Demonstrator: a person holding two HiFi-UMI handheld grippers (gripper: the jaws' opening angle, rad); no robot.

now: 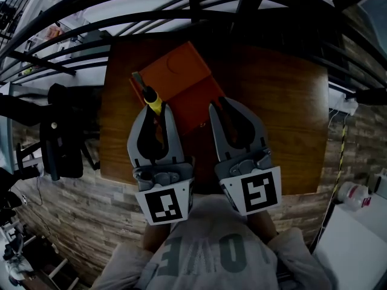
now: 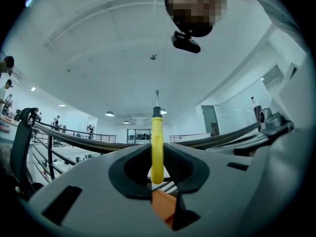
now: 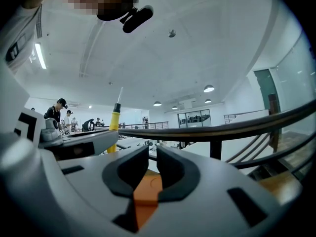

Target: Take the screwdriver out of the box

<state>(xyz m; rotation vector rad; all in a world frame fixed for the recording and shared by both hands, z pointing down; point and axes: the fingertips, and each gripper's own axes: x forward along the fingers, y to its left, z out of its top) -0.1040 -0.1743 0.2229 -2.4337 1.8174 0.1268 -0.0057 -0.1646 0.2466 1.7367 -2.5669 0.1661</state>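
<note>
The yellow-handled screwdriver (image 1: 152, 99) stands with its black collar and metal shaft away from me, lifted over the orange box (image 1: 181, 71) on the wooden table (image 1: 284, 113). My left gripper (image 1: 155, 105) is shut on the screwdriver's handle (image 2: 157, 132), which sits upright between the left gripper's (image 2: 157, 151) black pads. My right gripper (image 1: 219, 104) hovers over the box's right part. In the right gripper view my right gripper (image 3: 152, 154) has its jaws only a narrow slit apart with nothing between them. The box (image 3: 145, 189) shows below it and the screwdriver (image 3: 114, 127) to its left.
Black railings (image 1: 193, 17) curve along the table's far side. A dark chair-like stand (image 1: 60, 138) is left of the table. A white power strip (image 1: 344, 104) lies at the right edge. The table stands on brick-patterned floor (image 1: 66, 216).
</note>
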